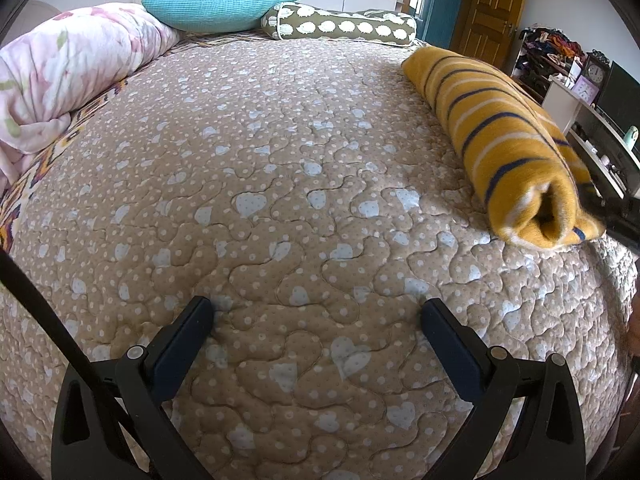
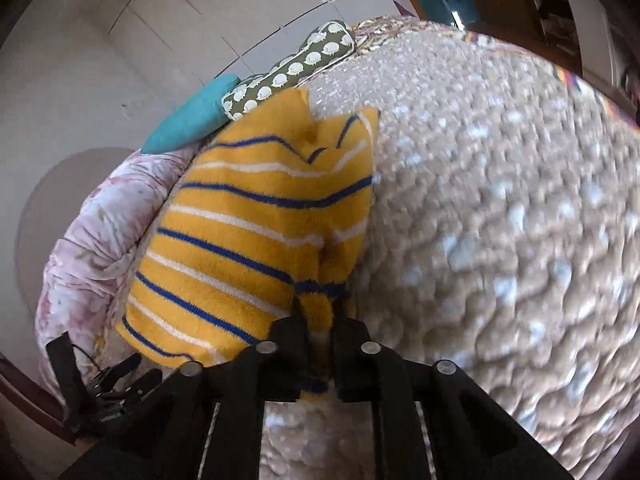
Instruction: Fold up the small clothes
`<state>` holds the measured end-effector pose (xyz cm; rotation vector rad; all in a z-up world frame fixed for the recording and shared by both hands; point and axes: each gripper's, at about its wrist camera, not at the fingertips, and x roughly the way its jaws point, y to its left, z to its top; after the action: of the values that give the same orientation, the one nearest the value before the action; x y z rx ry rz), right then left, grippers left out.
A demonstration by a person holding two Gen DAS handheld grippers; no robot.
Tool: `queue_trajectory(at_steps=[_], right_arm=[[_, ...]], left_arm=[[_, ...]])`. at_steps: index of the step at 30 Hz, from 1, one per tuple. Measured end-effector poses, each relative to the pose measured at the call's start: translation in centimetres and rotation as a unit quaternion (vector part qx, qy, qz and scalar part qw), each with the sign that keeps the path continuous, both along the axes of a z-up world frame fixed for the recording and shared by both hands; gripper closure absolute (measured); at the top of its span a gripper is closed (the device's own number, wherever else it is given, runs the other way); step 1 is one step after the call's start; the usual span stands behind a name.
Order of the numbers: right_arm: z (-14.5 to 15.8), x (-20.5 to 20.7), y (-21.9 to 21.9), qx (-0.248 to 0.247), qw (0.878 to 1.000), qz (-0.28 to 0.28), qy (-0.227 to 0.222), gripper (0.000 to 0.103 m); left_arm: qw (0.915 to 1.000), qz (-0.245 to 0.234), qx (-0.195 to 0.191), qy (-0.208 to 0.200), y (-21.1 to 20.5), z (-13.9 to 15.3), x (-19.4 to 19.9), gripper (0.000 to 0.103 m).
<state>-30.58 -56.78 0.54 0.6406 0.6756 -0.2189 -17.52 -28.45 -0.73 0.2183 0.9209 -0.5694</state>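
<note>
A yellow garment with blue and white stripes [image 1: 504,136] lies folded into a long roll on the right side of the bed. In the right wrist view the same yellow garment [image 2: 248,236] fills the middle left. My right gripper [image 2: 320,328] is shut on the near edge of the garment, and a strip of its cloth runs down between the fingers. My left gripper [image 1: 318,312] is open and empty, low over the tan quilt [image 1: 280,200], well to the left of the garment. The left gripper also shows at the lower left of the right wrist view [image 2: 100,372].
A pink floral duvet [image 1: 68,68] lies along the bed's left side. A teal pillow [image 1: 216,4] and an olive patterned bolster [image 1: 340,26] lie at the head. Shelves, a clock [image 1: 596,74] and a wooden door [image 1: 492,8] stand beyond the right edge.
</note>
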Motion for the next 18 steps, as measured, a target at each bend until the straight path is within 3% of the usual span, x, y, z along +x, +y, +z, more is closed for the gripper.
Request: queue_trajectory(at_steps=[3,5,7,9,12,15,17,18], right_arm=[[2.0,0.1,0.6,-0.043,0.999,-0.007,0.004,0.072],[3.5,-0.6,1.0,-0.063,0.997,-0.027,-0.022,0.062],[5.4,-1.1,1.2,-0.082,0.993,-0.05,-0.062,0.061],[6.9,-0.5,1.9,-0.105,0.991,-0.046,-0.073,0.061],[8.5,3.5,2.0,-0.127,0.99,-0.022,-0.063,0.078],[8.8,9.2,1.1,-0.116,0.992,-0.003,-0.041,0.079],[7.1,12.6,0.0,-0.075,0.997,0.02,-0.008,0.079],[5.2,14.5,-0.7,-0.047,0.998,0.034,0.03,0.079]], left_arm=[[1.0,0.0,0.0,0.0,0.0,0.0,0.0,0.0],[1.0,0.0,0.0,0.0,0.0,0.0,0.0,0.0],[1.0,0.0,0.001,-0.001,0.0,0.0,0.0,0.0],[1.0,0.001,0.003,-0.003,-0.1,0.1,-0.1,0.0],[1.0,0.001,0.004,-0.003,-0.1,0.1,-0.2,0.0],[1.0,0.001,0.003,-0.003,-0.1,0.1,-0.2,0.0],[1.0,0.001,0.002,-0.002,-0.1,0.1,-0.3,0.0],[1.0,0.001,0.003,-0.002,-0.1,0.1,-0.3,0.0]])
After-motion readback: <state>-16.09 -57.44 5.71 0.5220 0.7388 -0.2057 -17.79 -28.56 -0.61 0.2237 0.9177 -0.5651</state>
